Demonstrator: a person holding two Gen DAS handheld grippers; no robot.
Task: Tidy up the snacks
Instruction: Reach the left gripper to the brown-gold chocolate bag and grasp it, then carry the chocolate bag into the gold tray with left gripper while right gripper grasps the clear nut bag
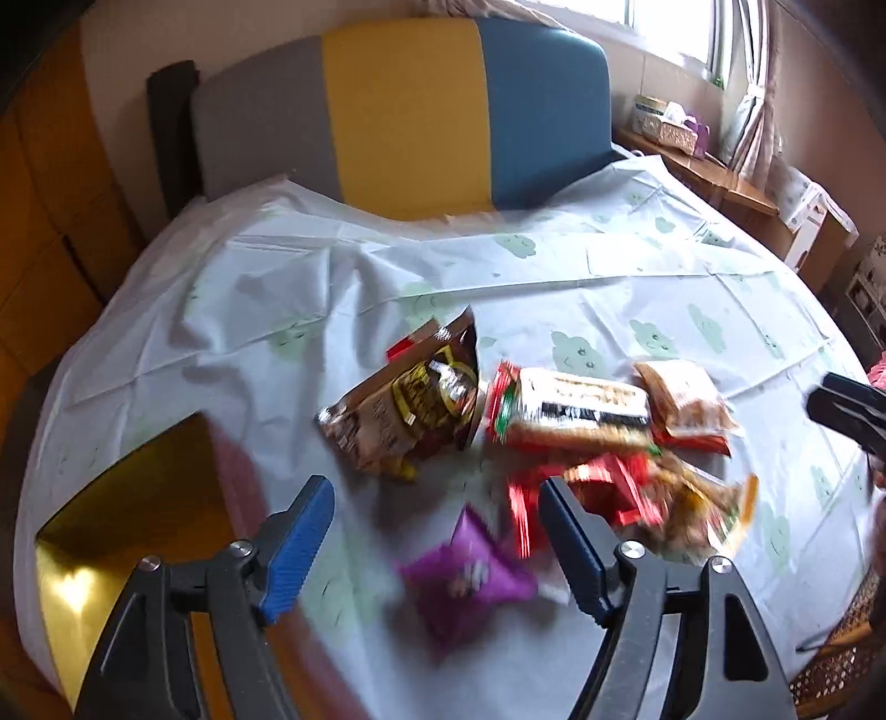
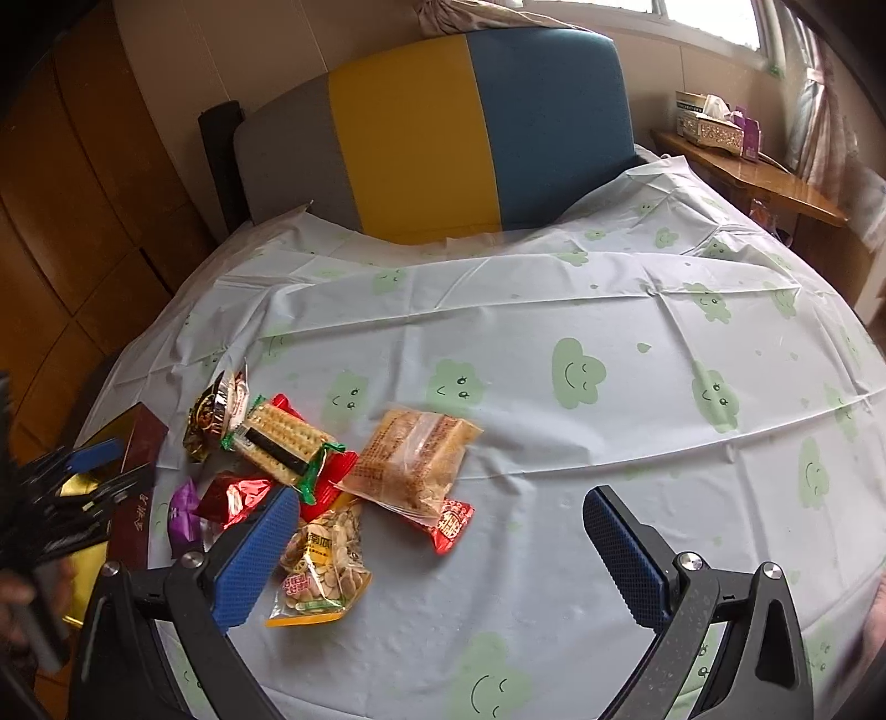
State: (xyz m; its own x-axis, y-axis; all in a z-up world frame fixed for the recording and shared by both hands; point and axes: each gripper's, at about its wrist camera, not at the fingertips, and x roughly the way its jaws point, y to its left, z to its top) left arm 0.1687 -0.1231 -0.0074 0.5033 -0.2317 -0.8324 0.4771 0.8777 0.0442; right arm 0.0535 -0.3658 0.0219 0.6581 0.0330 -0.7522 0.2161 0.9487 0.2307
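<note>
Snacks (image 2: 310, 476) heaped on the cloud-print sheet (image 2: 554, 443) over the bed, beside a gold box (image 1: 127, 531). Purple packet (image 1: 470, 576) just below the spread, empty left gripper (image 1: 437, 515). Right gripper (image 2: 437, 526) wide apart too, nothing held, seed packet (image 2: 321, 570) beside its left finger.

Grey, yellow and blue headboard (image 2: 443, 127) at far side, wooden wardrobe (image 2: 72, 183) left, daylit window (image 2: 714, 16) far right, wooden side table (image 2: 769, 183) beneath

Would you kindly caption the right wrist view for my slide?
Open right gripper above snack packets piled on a cloud-print tablecloth.
</note>
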